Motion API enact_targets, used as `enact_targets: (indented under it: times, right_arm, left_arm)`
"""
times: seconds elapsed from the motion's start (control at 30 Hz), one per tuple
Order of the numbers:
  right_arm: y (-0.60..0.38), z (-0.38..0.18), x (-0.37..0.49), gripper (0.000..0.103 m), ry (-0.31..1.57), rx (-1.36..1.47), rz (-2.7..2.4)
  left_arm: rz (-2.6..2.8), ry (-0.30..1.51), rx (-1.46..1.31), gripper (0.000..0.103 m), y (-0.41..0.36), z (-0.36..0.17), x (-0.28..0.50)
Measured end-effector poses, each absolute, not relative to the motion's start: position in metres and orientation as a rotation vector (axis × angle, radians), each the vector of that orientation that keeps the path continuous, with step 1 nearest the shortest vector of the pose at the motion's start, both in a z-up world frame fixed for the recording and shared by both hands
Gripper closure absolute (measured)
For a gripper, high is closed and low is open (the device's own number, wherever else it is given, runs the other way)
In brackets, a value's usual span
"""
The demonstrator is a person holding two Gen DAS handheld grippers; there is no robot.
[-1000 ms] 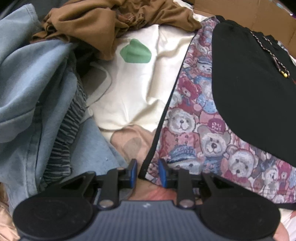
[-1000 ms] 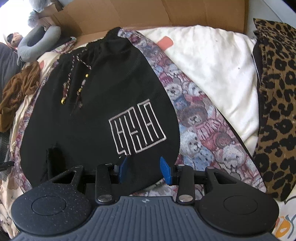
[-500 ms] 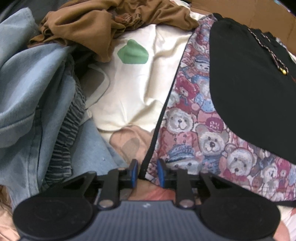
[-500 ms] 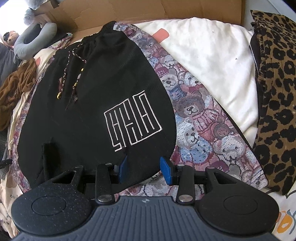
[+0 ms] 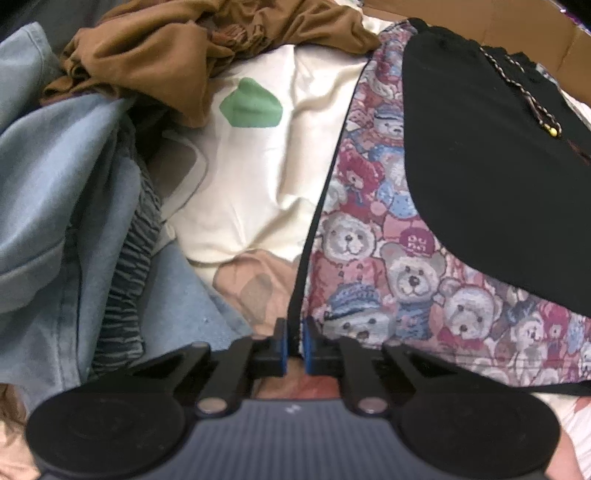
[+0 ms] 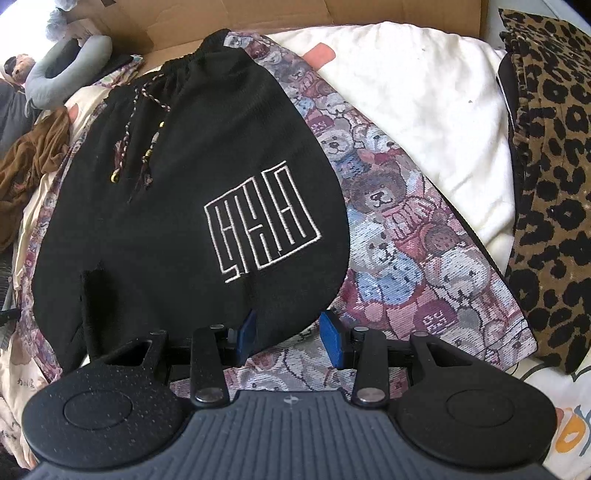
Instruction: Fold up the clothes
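Black shorts [image 6: 177, 206] with a white stitched logo [image 6: 262, 225] and a beaded drawstring [image 6: 147, 122] lie flat on a teddy-bear print cloth [image 6: 399, 236]. My right gripper [image 6: 290, 332] stands open at the shorts' near hem, which lies between its blue pads and hides part of the left one. In the left wrist view, my left gripper [image 5: 294, 347] is shut on the black-trimmed near-left edge of the teddy-bear cloth [image 5: 373, 258]. The shorts [image 5: 480, 166] lie to its right.
A brown garment [image 5: 177, 48] and a heap of blue denim [image 5: 55, 192] lie left of the cloth on a cream sheet [image 5: 258, 192]. On the right are a white duvet [image 6: 424, 92] and leopard-print fabric [image 6: 546, 166]. Cardboard [image 6: 258, 14] stands behind.
My left gripper's fingers have drawn together onto the trimmed edge of the teddy-bear cloth. The right gripper stays open and has crept slightly forward at the shorts' hem.
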State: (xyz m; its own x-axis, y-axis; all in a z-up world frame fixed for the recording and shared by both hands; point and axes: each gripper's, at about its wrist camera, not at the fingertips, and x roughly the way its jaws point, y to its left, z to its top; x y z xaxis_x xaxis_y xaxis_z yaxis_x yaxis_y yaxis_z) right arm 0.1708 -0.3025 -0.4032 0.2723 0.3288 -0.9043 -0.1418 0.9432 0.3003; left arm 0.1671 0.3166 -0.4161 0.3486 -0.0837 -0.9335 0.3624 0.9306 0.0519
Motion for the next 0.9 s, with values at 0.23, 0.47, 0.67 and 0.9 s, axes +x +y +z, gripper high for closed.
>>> enact_targets:
  times: [0.23, 0.47, 0.67, 0.9]
  right_arm:
    - [-0.300, -0.399, 0.169, 0.058, 1.250, 0.173, 0.347]
    - [-0.300, -0.399, 0.167, 0.058, 1.248, 0.164, 0.351]
    - [-0.303, -0.395, 0.167, 0.058, 1.215, 0.201, 0.350]
    - [-0.301, -0.390, 0.169, 0.058, 1.182, 0.187, 0.378]
  left_arm:
    - [-0.310, 1.188, 0.260, 0.095, 0.293, -0.392, 0.160]
    - [-0.368, 1.173, 0.206, 0.095, 0.259, -0.383, 0.163]
    - [-0.395, 1.202, 0.127, 0.095, 0.243, -0.375, 0.162]
    - [-0.476, 1.190, 0.076, 0.095, 0.203, -0.361, 0.161]
